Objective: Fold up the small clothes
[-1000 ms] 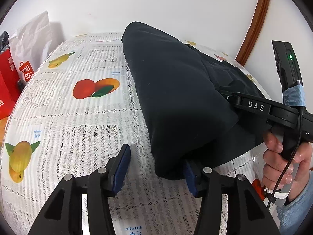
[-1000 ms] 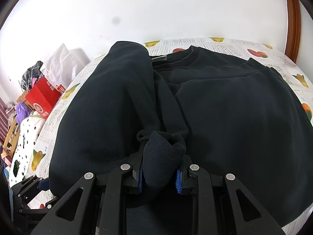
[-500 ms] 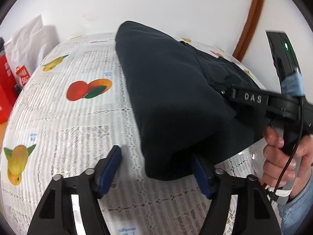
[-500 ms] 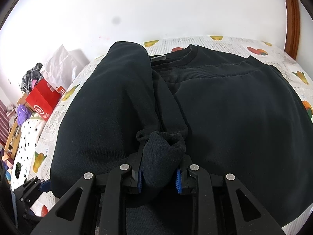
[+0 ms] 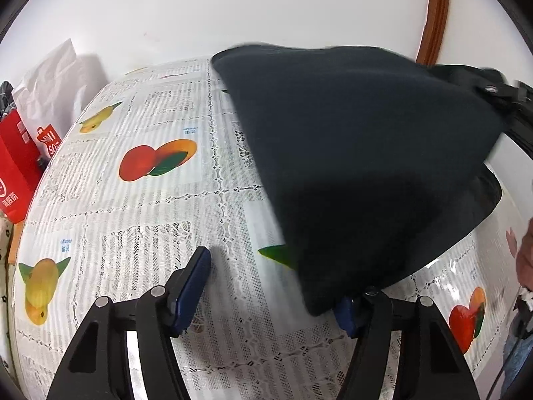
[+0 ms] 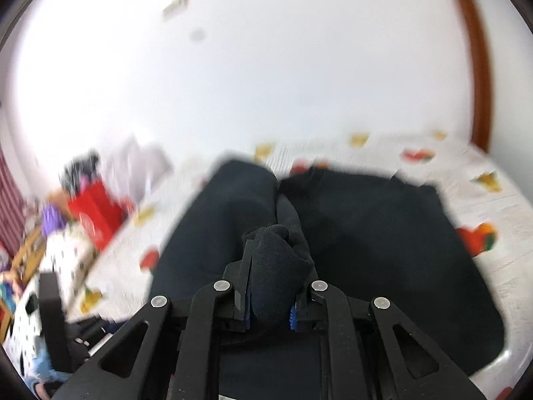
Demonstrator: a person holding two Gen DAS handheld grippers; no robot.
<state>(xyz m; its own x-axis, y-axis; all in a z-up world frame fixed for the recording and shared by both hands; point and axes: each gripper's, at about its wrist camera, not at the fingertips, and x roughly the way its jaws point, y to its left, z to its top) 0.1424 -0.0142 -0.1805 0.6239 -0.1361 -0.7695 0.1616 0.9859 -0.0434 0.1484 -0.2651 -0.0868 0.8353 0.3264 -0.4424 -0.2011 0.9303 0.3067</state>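
Observation:
A black sweatshirt (image 5: 349,150) lies on the fruit-print tablecloth (image 5: 150,233), its near side lifted off the cloth toward the upper right. My left gripper (image 5: 271,300) stands open low over the table. Its jaws are closing, with only tablecloth between them and the garment's hanging corner over the right finger (image 5: 346,313). In the right wrist view my right gripper (image 6: 269,306) is closing, pads pressed on the bunched sleeve cuff (image 6: 276,253), held above the sweatshirt body (image 6: 383,233). That view is blurred by motion.
A red shopping bag (image 5: 16,166) and a white paper bag (image 5: 50,83) stand at the table's left edge against the white wall. A brown wooden frame (image 5: 436,10) runs up at the right. A person's hand (image 5: 526,260) shows at the right edge.
My right gripper has risen with the cuff, pulling the sweatshirt's side up off the table. The left jaws stand wider than a second ago, and the left gripper has stayed in place.

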